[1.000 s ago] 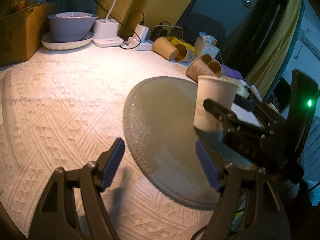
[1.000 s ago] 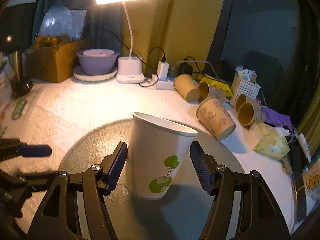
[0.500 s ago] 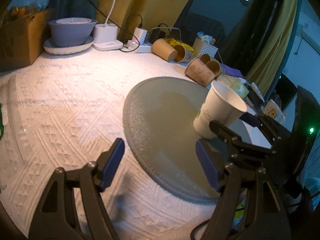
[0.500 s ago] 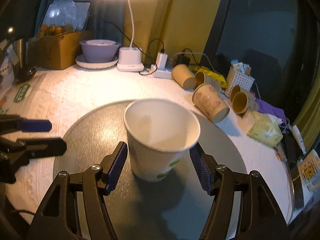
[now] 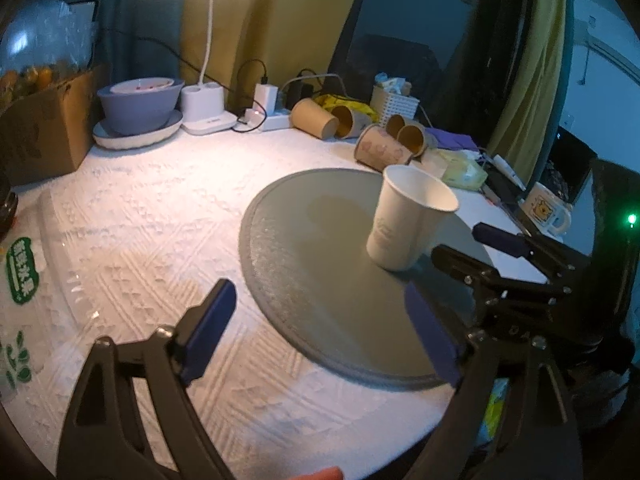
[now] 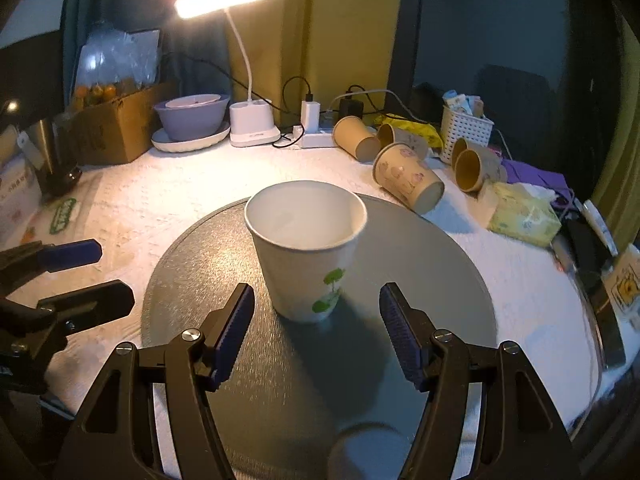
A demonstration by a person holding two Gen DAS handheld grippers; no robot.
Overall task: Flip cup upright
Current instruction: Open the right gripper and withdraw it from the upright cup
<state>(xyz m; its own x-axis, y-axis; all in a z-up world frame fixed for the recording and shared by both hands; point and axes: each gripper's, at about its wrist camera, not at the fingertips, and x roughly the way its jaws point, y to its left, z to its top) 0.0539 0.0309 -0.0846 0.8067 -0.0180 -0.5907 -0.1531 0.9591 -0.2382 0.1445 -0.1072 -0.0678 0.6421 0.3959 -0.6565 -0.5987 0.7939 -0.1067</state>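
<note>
A white paper cup (image 6: 306, 252) with a green print stands upright, mouth up, on a round grey mat (image 6: 420, 280). It also shows in the left wrist view (image 5: 408, 222) on the mat (image 5: 312, 248). My right gripper (image 6: 316, 328) is open, its fingers just short of the cup and not touching it. In the left wrist view the right gripper (image 5: 480, 246) sits right of the cup. My left gripper (image 5: 320, 332) is open and empty at the mat's near left edge; it shows in the right wrist view (image 6: 76, 272) at the left.
Several brown paper cups (image 6: 404, 178) lie on their sides at the back right. A white basket (image 6: 466, 128), a tissue pack (image 6: 522, 218), a lamp base (image 6: 254, 124), a purple bowl on a plate (image 6: 192, 120) and a cardboard box (image 6: 116, 124) line the back. White textured cloth (image 5: 132, 220) covers the table.
The cup went from tilted between my right fingers to standing on the mat. My right gripper opened wider and drew back and up. My left gripper pulled back and up.
</note>
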